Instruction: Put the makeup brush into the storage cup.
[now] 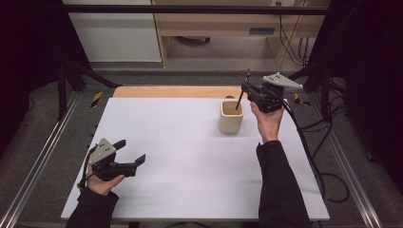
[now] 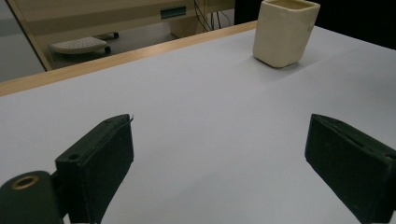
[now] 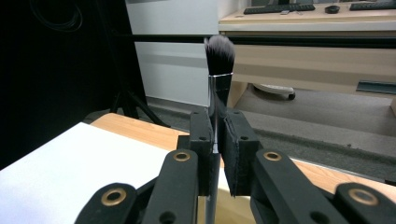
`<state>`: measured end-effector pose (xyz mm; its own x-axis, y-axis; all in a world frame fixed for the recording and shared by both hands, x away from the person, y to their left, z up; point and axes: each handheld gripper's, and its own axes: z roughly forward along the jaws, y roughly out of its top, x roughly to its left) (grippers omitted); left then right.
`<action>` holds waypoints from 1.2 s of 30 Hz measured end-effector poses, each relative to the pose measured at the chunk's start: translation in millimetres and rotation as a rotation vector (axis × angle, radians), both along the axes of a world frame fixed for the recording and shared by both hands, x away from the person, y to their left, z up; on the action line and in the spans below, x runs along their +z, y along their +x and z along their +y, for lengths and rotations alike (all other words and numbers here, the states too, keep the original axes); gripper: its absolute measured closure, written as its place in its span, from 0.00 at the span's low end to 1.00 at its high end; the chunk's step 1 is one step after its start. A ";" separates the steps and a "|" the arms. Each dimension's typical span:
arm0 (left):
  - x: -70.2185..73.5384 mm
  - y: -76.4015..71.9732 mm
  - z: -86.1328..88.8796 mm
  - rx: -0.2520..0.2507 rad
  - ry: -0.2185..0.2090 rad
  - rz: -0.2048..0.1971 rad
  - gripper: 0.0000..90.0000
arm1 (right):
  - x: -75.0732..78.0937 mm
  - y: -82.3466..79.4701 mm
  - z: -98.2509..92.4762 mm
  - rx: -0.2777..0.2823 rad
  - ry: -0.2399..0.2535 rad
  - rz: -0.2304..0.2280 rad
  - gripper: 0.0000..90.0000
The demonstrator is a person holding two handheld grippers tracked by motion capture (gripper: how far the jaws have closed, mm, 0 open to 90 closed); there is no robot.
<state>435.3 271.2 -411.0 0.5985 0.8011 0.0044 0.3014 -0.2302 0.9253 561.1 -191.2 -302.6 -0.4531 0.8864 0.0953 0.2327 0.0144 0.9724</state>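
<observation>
Right gripper [image 3: 217, 140]: jaws pinching a makeup brush [image 3: 218, 74] at the metal ferrule, just under the bristles.
Brush position: hangs over the cream cup [image 1: 231, 117], handle tip apparently dipping inside the rim.
Long axis: near upright, bristles up, handle down.
Handling: likely light, stiff, slick on the ferrule; soft bristles best left alone.
Left gripper [image 1: 130, 156]: jaws spread wide, empty, well apart from the cup, low over the white table [image 1: 190, 156].
</observation>
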 end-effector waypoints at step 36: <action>-0.2 -0.5 -1.5 -0.005 0.005 -0.002 0.09 | -43.6 34.0 -4.4 -0.073 -0.002 0.106 0.93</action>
<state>434.9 269.6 -411.1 0.6024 0.7981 0.0094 0.2980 -0.2359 0.9250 595.2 -195.6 -346.2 -0.3744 0.9170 0.1375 0.3348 -0.0046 0.9423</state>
